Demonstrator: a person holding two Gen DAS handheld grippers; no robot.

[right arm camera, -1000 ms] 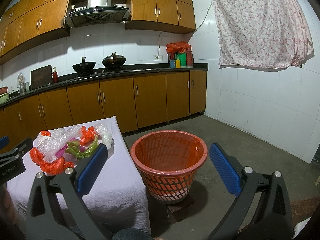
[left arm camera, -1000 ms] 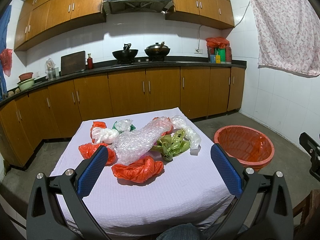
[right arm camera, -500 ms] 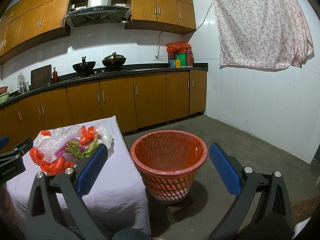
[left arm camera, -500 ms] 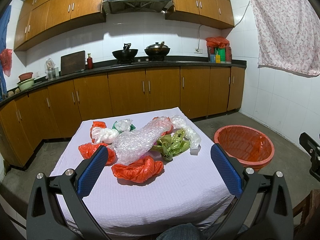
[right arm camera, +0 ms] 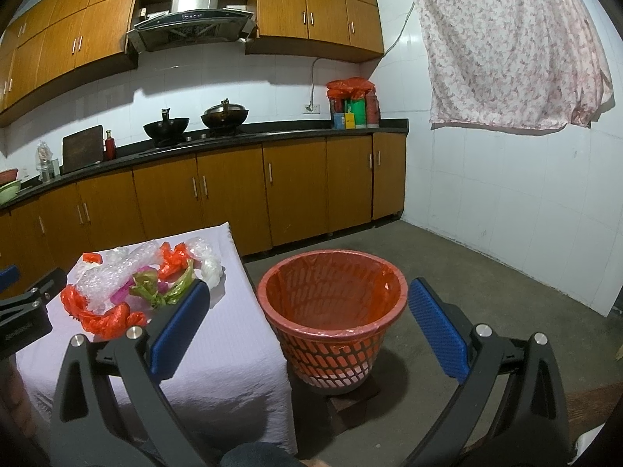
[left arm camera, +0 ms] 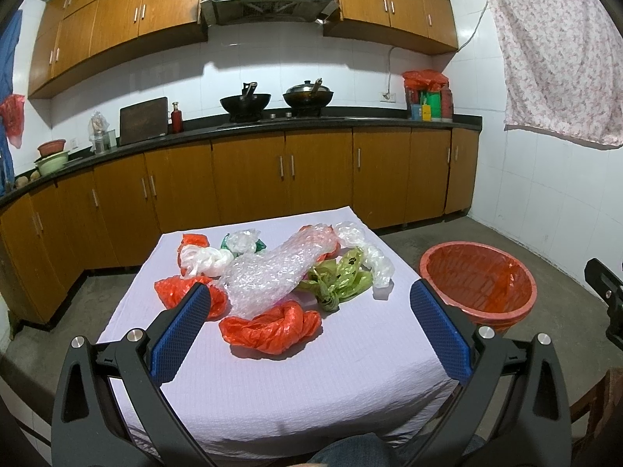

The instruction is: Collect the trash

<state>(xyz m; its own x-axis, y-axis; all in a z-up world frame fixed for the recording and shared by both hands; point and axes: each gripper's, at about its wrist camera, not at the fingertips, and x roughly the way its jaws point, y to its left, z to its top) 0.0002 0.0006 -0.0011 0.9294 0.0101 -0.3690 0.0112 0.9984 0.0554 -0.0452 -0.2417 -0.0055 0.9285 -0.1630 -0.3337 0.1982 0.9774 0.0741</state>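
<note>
Kitchen with wooden cabinets; cloth-covered desk [left arm camera: 311,369] carries the trash pile: bubble wrap [left arm camera: 272,268], orange bags [left arm camera: 272,325], green bag [left arm camera: 338,278], none yet collected. Left gripper [left arm camera: 307,330] and right gripper [right arm camera: 307,323] both hover empty, fingers spread wide. Risk: light, tangled plastic may drag neighbours along or slip free before reaching the lined orange basket [right arm camera: 331,303] on the floor beside the desk.

tablecloth [left arm camera: 296,381] pale lilac | bin [right arm camera: 335,346] red-orange | bubble wrap [left arm camera: 272,272] clear | paw-print bag [left arm camera: 342,280] green | curtain [right arm camera: 510,46] pink floral
</note>
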